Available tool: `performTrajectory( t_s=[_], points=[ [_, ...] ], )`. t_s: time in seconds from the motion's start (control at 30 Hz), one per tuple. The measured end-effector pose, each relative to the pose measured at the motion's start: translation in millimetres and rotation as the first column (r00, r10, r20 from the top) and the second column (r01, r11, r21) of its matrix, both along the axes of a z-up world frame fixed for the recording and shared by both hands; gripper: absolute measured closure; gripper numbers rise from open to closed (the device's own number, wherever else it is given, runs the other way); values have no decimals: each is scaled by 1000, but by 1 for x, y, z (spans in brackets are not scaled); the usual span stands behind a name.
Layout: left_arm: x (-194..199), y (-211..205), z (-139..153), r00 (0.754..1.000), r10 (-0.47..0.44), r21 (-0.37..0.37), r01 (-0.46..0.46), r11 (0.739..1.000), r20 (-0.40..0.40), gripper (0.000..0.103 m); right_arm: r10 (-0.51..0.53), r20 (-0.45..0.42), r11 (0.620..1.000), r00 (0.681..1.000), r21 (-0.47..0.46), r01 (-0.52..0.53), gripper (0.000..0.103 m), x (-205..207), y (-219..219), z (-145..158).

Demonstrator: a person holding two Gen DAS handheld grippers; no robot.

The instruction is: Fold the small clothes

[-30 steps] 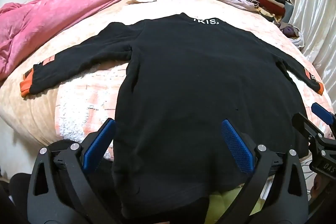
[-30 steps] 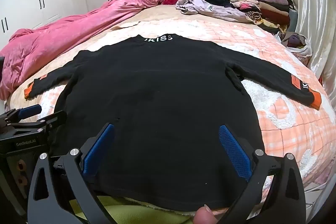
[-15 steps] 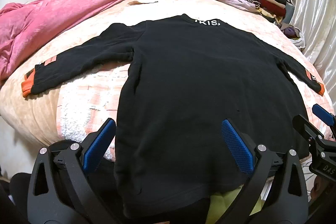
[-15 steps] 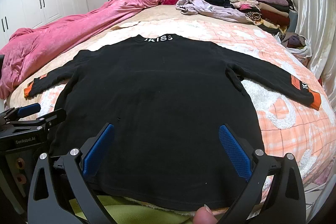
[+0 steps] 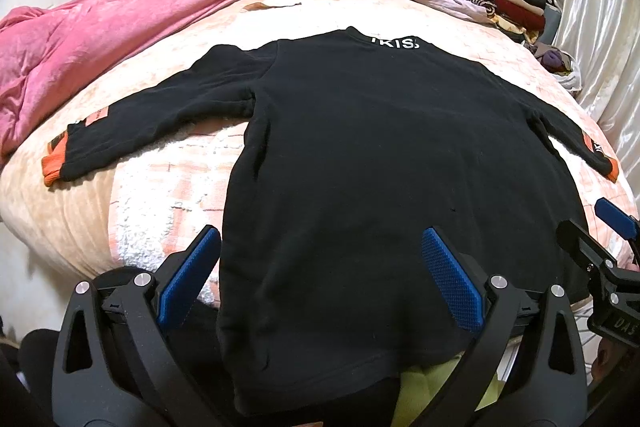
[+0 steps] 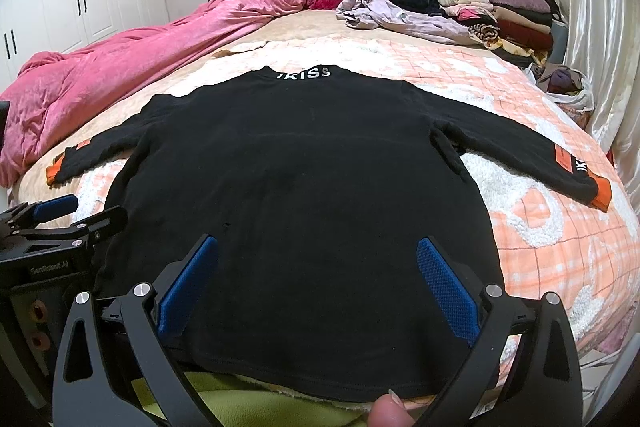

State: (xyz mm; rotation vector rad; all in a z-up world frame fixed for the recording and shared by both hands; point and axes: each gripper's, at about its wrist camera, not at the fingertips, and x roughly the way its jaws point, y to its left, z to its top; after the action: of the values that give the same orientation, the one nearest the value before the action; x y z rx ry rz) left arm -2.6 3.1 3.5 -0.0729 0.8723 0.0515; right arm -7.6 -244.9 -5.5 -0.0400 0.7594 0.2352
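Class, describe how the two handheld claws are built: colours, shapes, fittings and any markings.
Both claws look alike. The left claw has two black, cut-out triangular arms, silver round fasteners and textured blue pads. The right claw matches, with blue pads. Seen from the right wrist view, the left tool's black body bears pale lettering reading roughly "GenRobot.AI".

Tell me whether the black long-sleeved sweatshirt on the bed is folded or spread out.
Spread out. The black long-sleeved sweatshirt lies flat, unfolded, on the bed, both orange-cuffed sleeves stretched sideways, hem toward the cameras.
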Motion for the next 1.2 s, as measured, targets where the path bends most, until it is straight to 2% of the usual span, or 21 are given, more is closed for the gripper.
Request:
performTrajectory(
  t_s=[1.2],
  points=[
    [9, -11, -2, 1000, -9, 15, 9, 1000, -17, 9, -8, 6, 1000, 1000, 23, 8, 4, 9, -3, 3]
  ],
)
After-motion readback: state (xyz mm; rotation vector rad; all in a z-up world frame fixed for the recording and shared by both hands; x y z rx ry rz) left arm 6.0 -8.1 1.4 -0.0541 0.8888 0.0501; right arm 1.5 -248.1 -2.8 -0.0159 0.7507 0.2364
